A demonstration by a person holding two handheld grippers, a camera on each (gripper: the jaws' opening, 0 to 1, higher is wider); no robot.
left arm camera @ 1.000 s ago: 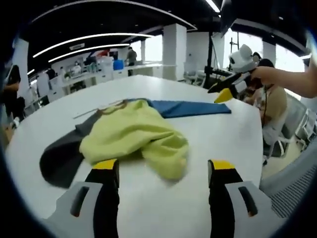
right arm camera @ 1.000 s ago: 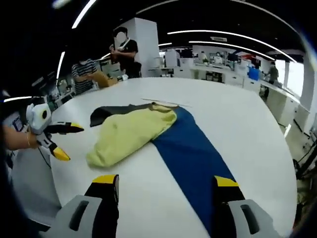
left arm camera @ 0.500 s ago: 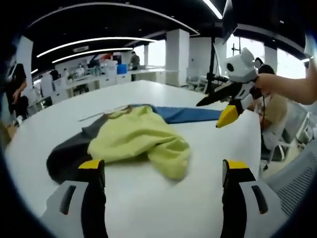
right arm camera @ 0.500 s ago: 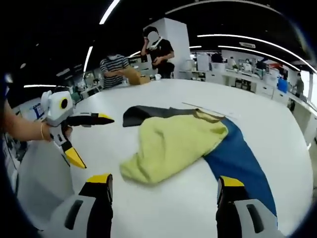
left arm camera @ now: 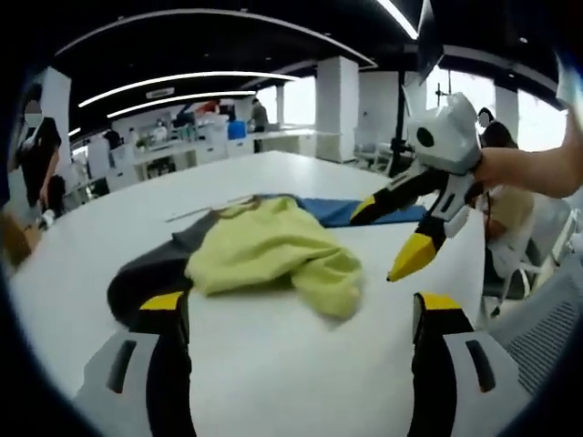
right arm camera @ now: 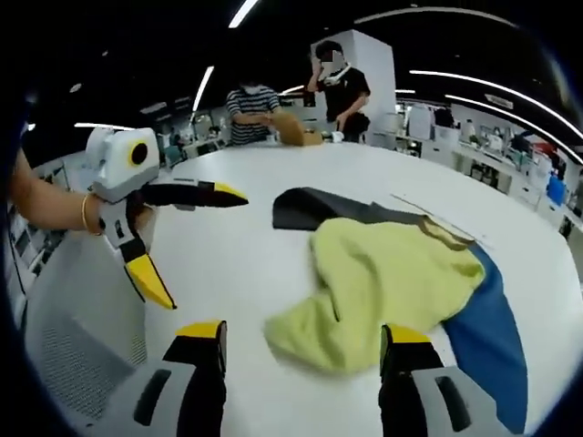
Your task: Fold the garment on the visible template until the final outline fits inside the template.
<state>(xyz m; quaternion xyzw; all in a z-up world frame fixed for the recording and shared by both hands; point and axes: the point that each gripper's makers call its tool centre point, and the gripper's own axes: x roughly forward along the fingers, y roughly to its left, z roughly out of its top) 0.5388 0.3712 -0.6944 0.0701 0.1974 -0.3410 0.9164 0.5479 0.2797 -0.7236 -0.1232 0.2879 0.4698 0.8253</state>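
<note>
you are lining up for the first grab: both the left gripper (right arm camera: 187, 238) and right gripper (left arm camera: 392, 237) are hovering near the yellow garment (left arm camera: 273, 250), jaws apart and empty. next, pinch its near crumpled edge and spread it over the template (left arm camera: 146, 278).

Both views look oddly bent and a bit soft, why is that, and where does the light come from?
Left gripper view: the fisheye lens bows the white table edge and ceiling light strips; the yellow garment looks slightly soft. Right gripper view: same curving; the overhead strips light the tabletop evenly, with faint shadows under the garment; background people are blurry.
</note>
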